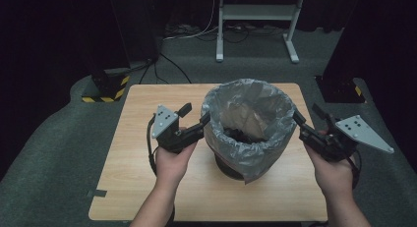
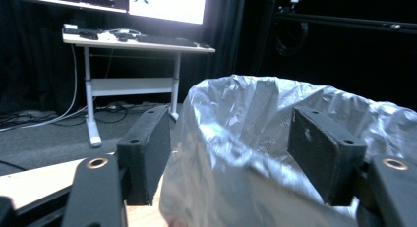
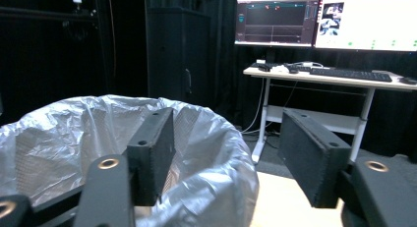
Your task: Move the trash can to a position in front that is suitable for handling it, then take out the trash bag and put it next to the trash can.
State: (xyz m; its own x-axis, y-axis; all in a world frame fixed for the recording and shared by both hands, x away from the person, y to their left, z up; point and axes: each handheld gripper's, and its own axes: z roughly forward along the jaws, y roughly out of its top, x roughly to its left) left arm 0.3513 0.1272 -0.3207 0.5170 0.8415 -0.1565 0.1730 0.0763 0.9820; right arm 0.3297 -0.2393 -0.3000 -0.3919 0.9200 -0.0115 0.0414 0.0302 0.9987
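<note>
Left tongs (image 1: 200,120): spread, straddling the bin liner (image 1: 248,121) rim, left side;
Right tongs (image 1: 298,120): spread, astride rim opposite;
Bin liner: in bin, table (image 1: 147,133) centre

The room is dark, hung with black curtains (image 3: 49,55). Grey carpet (image 1: 59,153) covers the floor around the light wooden table (image 1: 147,187). Beyond it, a white-legged desk (image 3: 319,82) carries a keyboard (image 3: 349,73) beneath two lit monitors (image 3: 366,20), with cables (image 1: 172,65) trailing below.
</note>
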